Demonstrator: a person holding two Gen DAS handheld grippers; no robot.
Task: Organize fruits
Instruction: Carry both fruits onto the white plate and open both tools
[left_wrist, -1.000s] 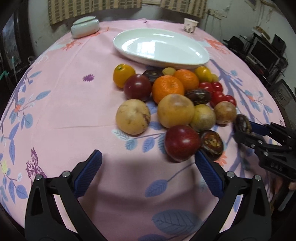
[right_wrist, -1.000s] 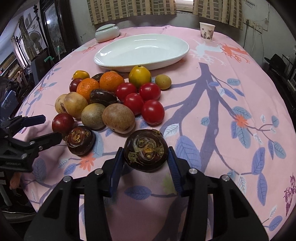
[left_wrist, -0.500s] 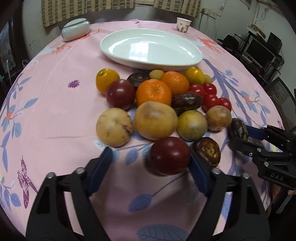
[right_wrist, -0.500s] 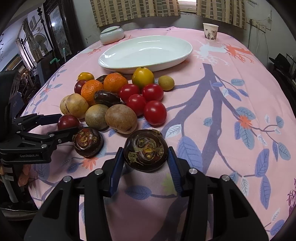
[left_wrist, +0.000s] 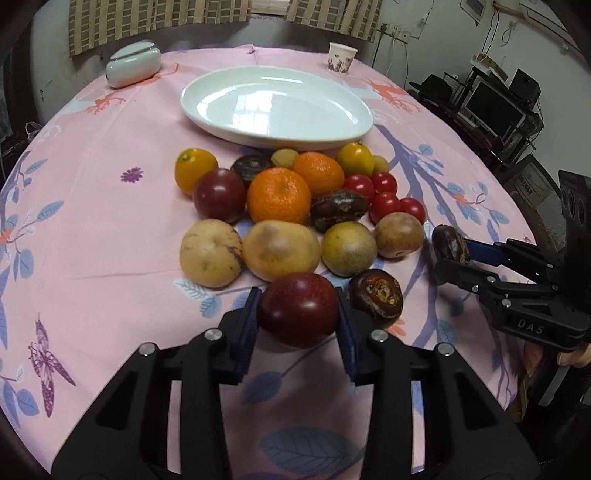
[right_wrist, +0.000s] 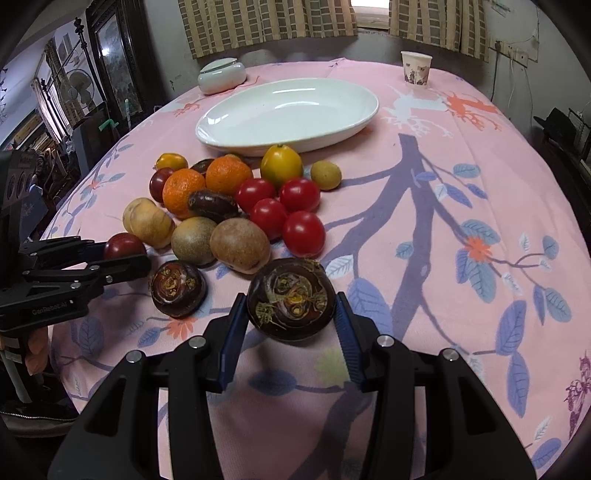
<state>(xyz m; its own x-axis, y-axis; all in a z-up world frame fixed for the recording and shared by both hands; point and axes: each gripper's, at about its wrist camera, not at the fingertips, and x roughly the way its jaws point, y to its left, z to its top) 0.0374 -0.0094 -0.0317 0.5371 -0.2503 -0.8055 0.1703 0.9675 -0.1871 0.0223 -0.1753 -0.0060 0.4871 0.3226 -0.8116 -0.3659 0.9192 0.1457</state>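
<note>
Left gripper (left_wrist: 298, 317) just closed: jaws wide a second ago with nothing between, now pads pressing both flanks of the plum (left_wrist: 298, 309) at the near edge of the fruit pile. Right gripper (right_wrist: 291, 308) unchanged, clamped as before on the chestnut (right_wrist: 290, 300), just off the pile's right front. Means, by judgement: both hands loaded, pick step finished, next a carry to the dish (left_wrist: 275, 107), empty and just behind the pile. Plum seemingly on the cloth (left_wrist: 92, 229) or barely off it; cannot tell which. Tight on the plum's right: second chestnut (left_wrist: 376, 297) just beside the left gripper's right finger, likely to be nudged on a sideways pull, so a straight lift looks safer. Pale round fruits (left_wrist: 280, 249) touching or nearly touching the plum's far side. Grippers near each other, the right one's tips close to the front-right of the pile; room to collide if both swing inward at once. Open cloth to the left of the pile and to its right, and clear air above the fruit toward the dish. Cup (left_wrist: 341, 56) and lidded pot (left_wrist: 133, 68) well apart, behind the dish near the far edge, out of the way.
</note>
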